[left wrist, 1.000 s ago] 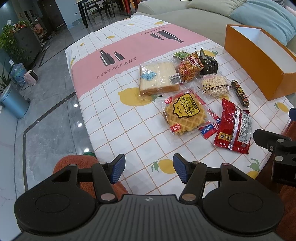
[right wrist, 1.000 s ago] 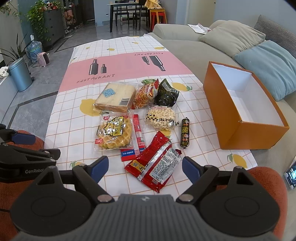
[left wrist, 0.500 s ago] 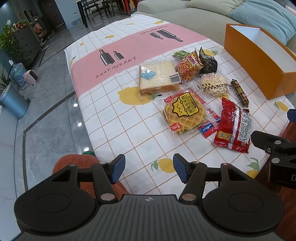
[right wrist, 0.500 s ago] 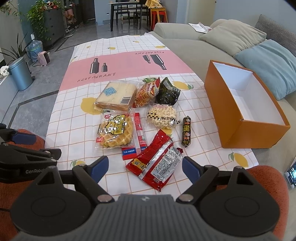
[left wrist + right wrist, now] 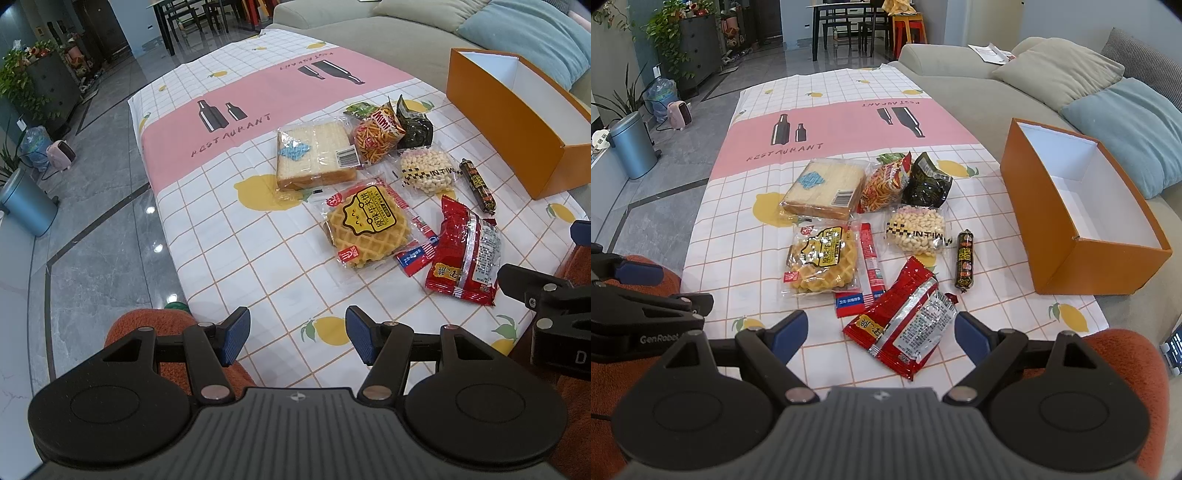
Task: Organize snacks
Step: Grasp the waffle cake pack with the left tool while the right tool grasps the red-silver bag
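Where the checked cloth [image 5: 746, 258] with its pink band and lemon prints covers the desk, eight snacks are seen lying flat in a loose cluster near the near right corner, none of them in the box. One clear bag of sliced bread [image 5: 825, 190] is laid farthest toward the left edge, soft and square with a barcode sticker. Beside it, one glossy bag of orange sticks [image 5: 882, 184] and one crinkled black pouch [image 5: 925, 182] are touching. In front of these, one clear bag of pale puffed balls [image 5: 916, 230] and one golden waffle [image 5: 822, 262] with a gridded surface in clear wrap are placed. One thin red stick pack [image 5: 868, 254] is tucked just beside the waffle. One short dark sausage [image 5: 964, 260], tube-shaped, is set between the puffed balls and the box. One shiny red foil packet [image 5: 905, 323] is found nearest the near edge. One orange cardboard box [image 5: 1045, 221], rectangular, white inside and empty, is stood by the right edge. The right claw [image 5: 881, 332] is held apart above the red packet, gripping nothing. The left claw [image 5: 297, 338] is likewise held apart over bare cloth at the near edge.
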Demonstrator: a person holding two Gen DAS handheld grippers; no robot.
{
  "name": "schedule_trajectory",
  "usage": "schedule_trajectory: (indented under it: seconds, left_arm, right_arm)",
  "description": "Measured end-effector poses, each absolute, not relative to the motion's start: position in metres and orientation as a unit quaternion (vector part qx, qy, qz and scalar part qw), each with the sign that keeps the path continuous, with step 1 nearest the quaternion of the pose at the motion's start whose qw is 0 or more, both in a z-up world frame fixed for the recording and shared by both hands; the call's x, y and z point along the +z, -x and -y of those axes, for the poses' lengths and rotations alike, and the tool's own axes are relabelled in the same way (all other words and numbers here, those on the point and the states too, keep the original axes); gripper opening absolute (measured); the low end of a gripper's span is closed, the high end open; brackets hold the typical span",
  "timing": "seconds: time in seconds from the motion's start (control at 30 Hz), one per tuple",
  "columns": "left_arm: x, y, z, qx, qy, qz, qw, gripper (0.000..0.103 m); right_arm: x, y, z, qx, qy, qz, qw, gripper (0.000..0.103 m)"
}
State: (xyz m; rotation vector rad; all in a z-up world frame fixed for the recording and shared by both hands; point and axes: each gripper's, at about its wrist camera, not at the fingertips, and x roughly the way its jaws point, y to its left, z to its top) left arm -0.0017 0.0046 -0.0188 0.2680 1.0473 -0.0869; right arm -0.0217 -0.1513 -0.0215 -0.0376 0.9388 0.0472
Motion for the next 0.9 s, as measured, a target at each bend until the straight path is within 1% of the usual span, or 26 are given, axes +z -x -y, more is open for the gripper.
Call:
schedule_trajectory:
  seconds: [0.2,0.37,0.43,0.53,0.9]
  left_arm:
    - [-0.018,0.000,-0.002,-0.053,-0.125,-0.500,0.855,0.071]
    - [-0.020,-0.005,-0.001,-0.099,-0.094,-0.507,0.851,0.071]
    - [-0.023,-0.009,0.002,-0.105,-0.092,-0.507,0.850,0.071]
    - [-0.026,-0.016,0.007,-0.114,-0.095,-0.502,0.852,0.071]
    - [-0.048,-0.064,0.008,-0.105,0.009,-0.530,0.842,0.071]
  right_arm:
    - [-0.026,0.022,0.154,0.024,0.013,-0.455,0.890,0.085]
    - [-0.041,0.016,0.169,0.004,0.010,-0.469,0.883,0.085]
    - [-0.047,0.013,0.177,-0.004,0.004,-0.475,0.880,0.081]
    - [-0.057,0.005,0.187,-0.011,-0.014,-0.487,0.873,0.080]
    - [-0.099,-0.039,0.199,-0.031,-0.098,-0.527,0.844,0.080]
